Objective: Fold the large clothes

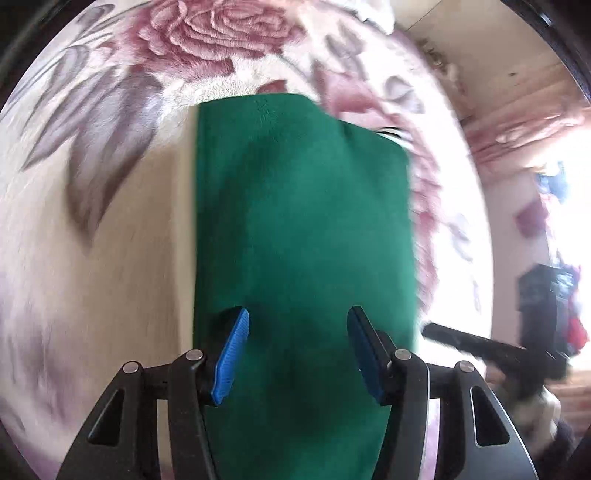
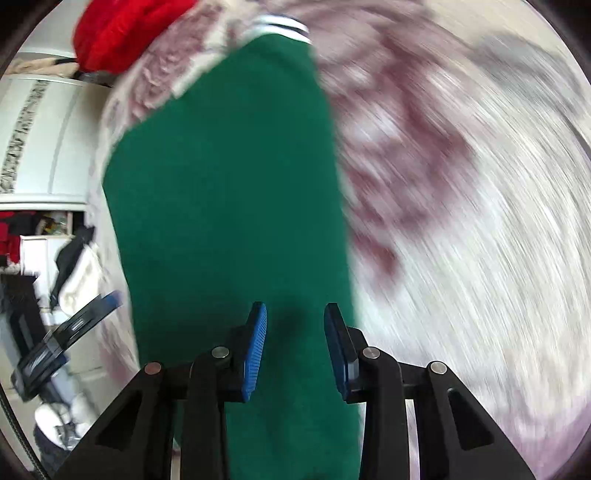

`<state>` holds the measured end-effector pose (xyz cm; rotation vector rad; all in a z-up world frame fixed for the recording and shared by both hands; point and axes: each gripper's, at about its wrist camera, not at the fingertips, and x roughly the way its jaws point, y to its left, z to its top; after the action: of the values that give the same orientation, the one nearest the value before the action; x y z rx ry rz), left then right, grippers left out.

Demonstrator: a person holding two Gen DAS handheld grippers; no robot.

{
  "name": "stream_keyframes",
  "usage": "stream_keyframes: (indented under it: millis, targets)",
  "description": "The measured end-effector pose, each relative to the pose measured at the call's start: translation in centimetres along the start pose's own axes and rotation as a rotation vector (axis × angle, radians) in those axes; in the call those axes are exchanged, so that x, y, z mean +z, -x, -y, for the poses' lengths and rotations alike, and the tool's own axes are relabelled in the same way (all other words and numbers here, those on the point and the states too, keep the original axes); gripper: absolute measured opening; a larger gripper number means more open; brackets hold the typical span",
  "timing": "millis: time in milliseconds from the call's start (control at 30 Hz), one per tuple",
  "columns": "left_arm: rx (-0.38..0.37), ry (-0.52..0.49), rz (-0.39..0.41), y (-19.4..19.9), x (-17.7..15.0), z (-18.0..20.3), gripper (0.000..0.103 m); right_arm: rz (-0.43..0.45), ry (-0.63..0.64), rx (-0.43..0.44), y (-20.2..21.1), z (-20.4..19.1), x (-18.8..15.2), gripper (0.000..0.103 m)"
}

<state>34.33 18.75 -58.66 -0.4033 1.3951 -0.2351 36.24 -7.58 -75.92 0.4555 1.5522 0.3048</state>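
Both grippers hang over the green garment [image 1: 295, 221], which lies folded into a long, neat strip on the rose-patterned blanket [image 1: 110, 166]. The left gripper [image 1: 297, 347] points down at it with its blue pads [image 1: 232, 362] spread apart, nothing pinched between them, just green cloth lying below. The right gripper [image 2: 295, 347] has its jaws parted too, narrower, and no cloth caught between the pads. From the right wrist view the garment's white striped cuff [image 2: 284, 27] shows at the far end, near a red cloth [image 2: 122, 33]. The blanket around is streaked with motion blur.
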Motion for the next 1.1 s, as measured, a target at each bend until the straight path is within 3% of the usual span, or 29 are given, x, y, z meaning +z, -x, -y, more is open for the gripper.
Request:
stream_keyframes:
  millis: [67,100,133,267,367,500,567,633,800,833,967,1033,1100]
  targets:
    - [0.027,0.051,-0.061,-3.9,1.2,-1.8,0.05,0.007,0.039,-0.058,-2.3,-1.1,3.2,0.035]
    - [0.028,0.049,-0.054,-5.0,1.3,-2.4,0.052,-0.012,0.059,-0.095,-3.4,-0.9,3.9,0.035]
    - [0.026,0.032,-0.028,-5.0,1.3,-2.5,0.052,-0.05,0.062,-0.136,-4.9,-0.5,4.6,0.029]
    - [0.054,0.004,-0.015,-3.1,1.6,-1.6,0.052,-0.134,0.066,-0.179,-5.5,-0.5,5.7,0.029]
    - [0.101,-0.077,0.057,-0.3,1.5,-1.1,0.052,-0.093,0.086,-0.104,-3.1,-2.4,7.5,0.029]
    - [0.11,0.025,0.059,-3.0,4.7,-5.3,0.052,-0.009,0.068,-0.092,-2.3,-2.1,11.5,0.029]
    - [0.093,0.105,0.004,-6.0,6.1,-7.4,0.054,-0.07,0.008,-0.093,-5.2,-0.8,14.1,0.029]
    - [0.112,0.1,0.025,-6.9,6.9,-7.6,0.057,-0.112,-0.009,-0.088,-7.5,-0.4,15.9,0.029]
    - [0.163,0.021,0.012,-5.3,6.2,-5.5,0.057,-0.123,0.124,-0.227,-5.6,-3.0,14.8,0.031]
    - [0.155,0.002,0.019,-4.1,5.3,-5.0,0.057,-0.114,0.14,-0.222,-4.4,-2.9,13.7,0.032]
    - [0.111,-0.019,0.069,0.3,0.8,-4.6,0.057,-0.121,0.132,-0.046,-0.9,-3.6,6.9,0.032]
    - [0.095,-0.011,0.065,1.5,-2.4,-4.5,0.057,-0.164,0.132,-0.054,-1.3,-2.9,3.1,0.032]
    - [0.085,-0.017,-0.01,-0.4,-4.6,-4.1,0.057,-0.251,0.145,-0.084,-4.3,-2.4,-0.2,0.032]
